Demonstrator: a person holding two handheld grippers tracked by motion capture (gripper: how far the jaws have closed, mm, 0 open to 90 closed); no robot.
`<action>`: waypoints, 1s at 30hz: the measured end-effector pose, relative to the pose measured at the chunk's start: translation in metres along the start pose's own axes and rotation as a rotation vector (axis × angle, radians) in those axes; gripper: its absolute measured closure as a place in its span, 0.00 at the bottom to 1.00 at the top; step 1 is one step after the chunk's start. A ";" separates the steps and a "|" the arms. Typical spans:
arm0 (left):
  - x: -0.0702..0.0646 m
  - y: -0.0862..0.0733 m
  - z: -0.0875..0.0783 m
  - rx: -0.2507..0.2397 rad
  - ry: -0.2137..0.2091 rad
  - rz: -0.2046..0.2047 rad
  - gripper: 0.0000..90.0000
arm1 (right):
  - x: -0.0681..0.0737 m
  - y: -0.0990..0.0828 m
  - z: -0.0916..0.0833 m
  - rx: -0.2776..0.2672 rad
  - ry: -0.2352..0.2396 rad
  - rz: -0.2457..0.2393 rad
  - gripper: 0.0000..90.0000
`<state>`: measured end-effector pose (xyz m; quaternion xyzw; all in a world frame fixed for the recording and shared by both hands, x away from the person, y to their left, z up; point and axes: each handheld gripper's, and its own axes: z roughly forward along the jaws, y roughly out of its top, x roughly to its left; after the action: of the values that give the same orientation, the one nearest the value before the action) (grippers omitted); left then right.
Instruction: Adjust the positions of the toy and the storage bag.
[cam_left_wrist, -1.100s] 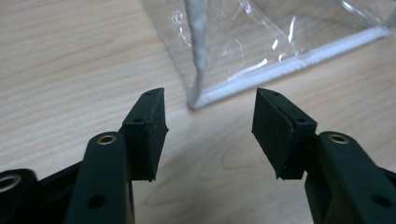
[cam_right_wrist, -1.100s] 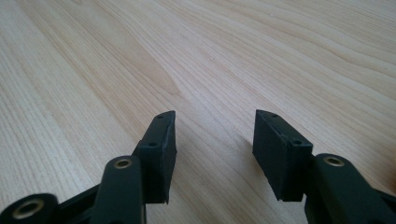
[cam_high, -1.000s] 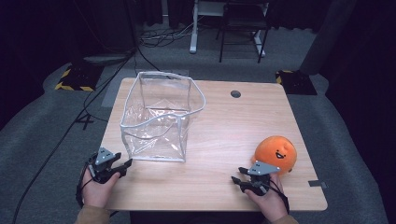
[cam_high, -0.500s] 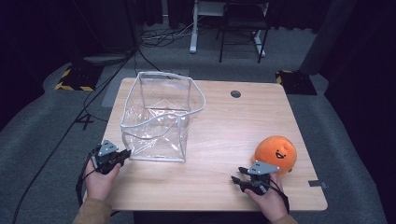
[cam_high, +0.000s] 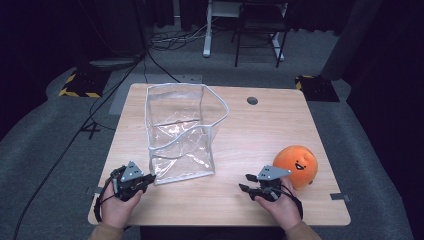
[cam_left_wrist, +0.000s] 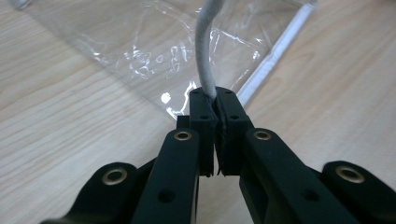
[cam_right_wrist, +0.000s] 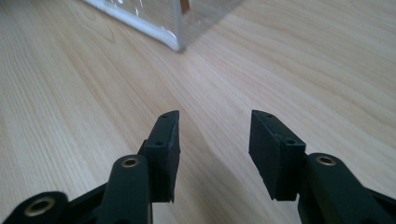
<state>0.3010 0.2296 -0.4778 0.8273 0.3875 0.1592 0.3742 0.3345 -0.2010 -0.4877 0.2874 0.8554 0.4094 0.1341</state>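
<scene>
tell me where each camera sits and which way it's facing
High view: above the person's table edge, looking forward and down; both hands, left gripper, right gripper, clear bag, orange plush.
Left gripper view: on the left gripper, facing the bag's white rim pinched in its jaws.
Right gripper view: on the right gripper, jaws apart over table.
All views share the bag.

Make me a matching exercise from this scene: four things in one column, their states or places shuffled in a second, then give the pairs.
1. left gripper
2. right gripper
3. orange plush toy
4. clear plastic bag

A. stands open-topped on the table
B. jaws apart, nothing between them
C. lies at the table's right edge
D. clamped on the bag's white rim

Pairs: 1-D, 2-B, 3-C, 4-A
</scene>
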 end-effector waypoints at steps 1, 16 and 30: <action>0.000 0.000 0.000 0.000 0.000 0.000 0.97 | 0.000 0.000 0.000 0.000 0.000 0.000 0.60; -0.042 0.008 0.006 0.037 -0.102 0.065 0.96 | 0.002 0.050 0.024 -0.001 0.010 -0.079 0.72; -0.059 0.010 0.008 0.053 -0.127 0.099 0.96 | -0.001 0.056 0.030 0.008 -0.011 -0.108 0.97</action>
<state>0.2725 0.1769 -0.4746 0.8635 0.3258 0.1142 0.3675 0.3710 -0.1553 -0.4631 0.2437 0.8705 0.3967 0.1594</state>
